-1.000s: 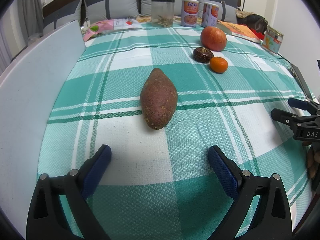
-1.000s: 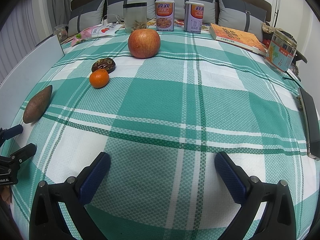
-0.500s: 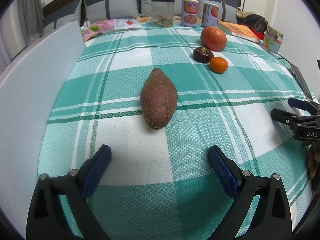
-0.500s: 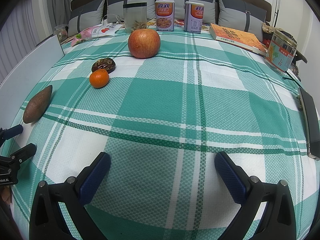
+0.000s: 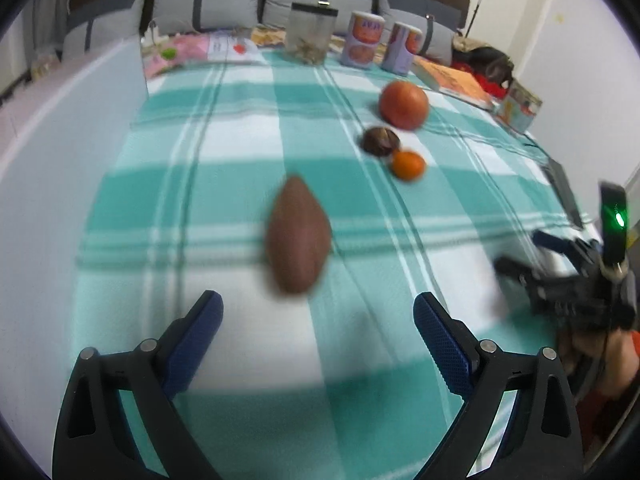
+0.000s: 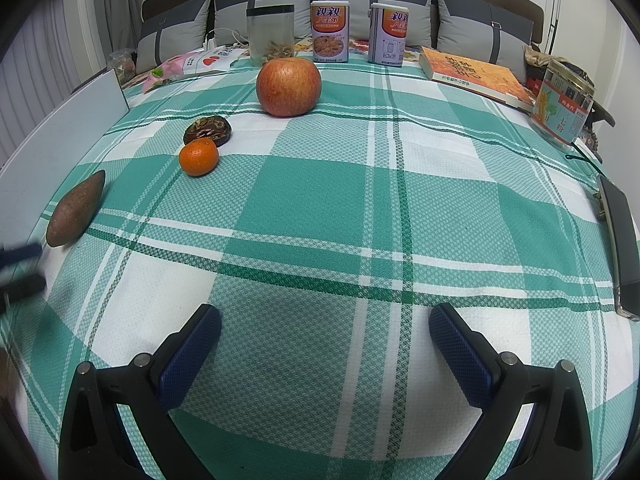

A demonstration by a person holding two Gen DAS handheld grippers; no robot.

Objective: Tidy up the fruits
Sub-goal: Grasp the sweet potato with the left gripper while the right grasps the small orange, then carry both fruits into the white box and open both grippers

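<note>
Clear jar (image 6: 270, 34) holds brownish bits.

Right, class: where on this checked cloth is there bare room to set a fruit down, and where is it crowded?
Bare room: the wide stretch of cloth between the mandarin and the phone. Crowded: the cluster of apple, dark fruit and mandarin, and the back row of tins.

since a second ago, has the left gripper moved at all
Yes. In the right wrist view the left gripper is now blurred and sits nearer the sweet potato, which hasn't shifted on the plaid cloth.
</note>
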